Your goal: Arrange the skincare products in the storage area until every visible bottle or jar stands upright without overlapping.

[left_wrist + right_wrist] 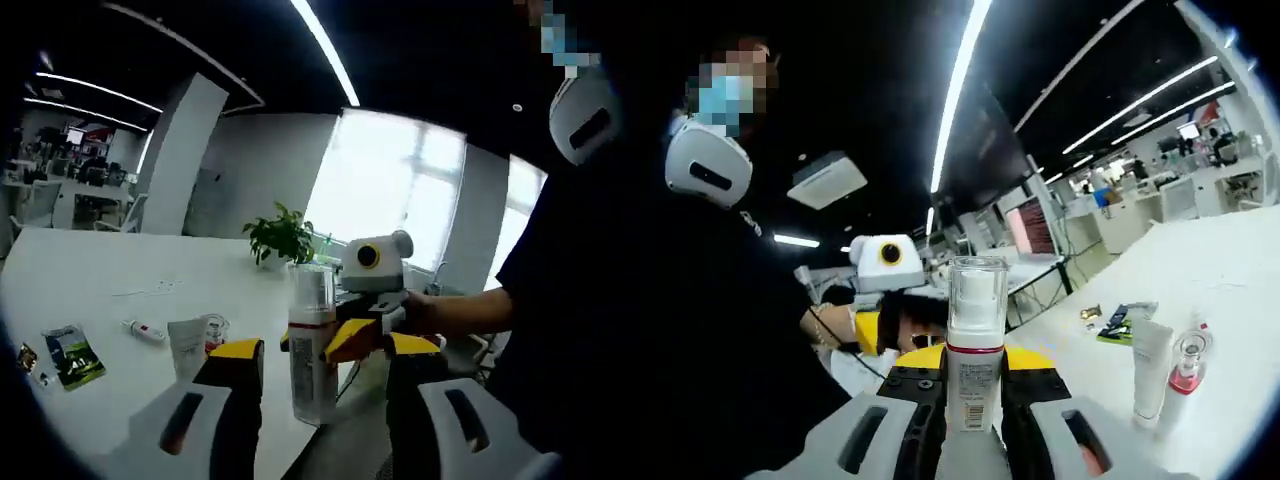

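Observation:
A tall bottle (312,385) with a clear cap, a red band and a white label stands upright, and my right gripper (318,338) comes in from the right, shut on its middle. My left gripper (324,352) is open, its yellow-tipped jaws wide apart on either side of the bottle and not touching it. In the right gripper view the same bottle (974,370) rises between the right gripper's (975,395) jaws, and the left gripper (880,325) faces it from behind. A white tube (187,345) stands upright on the white table (110,270) beside a small pink-capped bottle (213,330).
A thin tube (145,330) lies flat on the table, with sachets (70,355) near the left edge. A potted plant (283,235) stands at the far edge. The person holding the grippers stands at the right. The white tube (1150,370) and pink-capped bottle (1185,375) stand close together.

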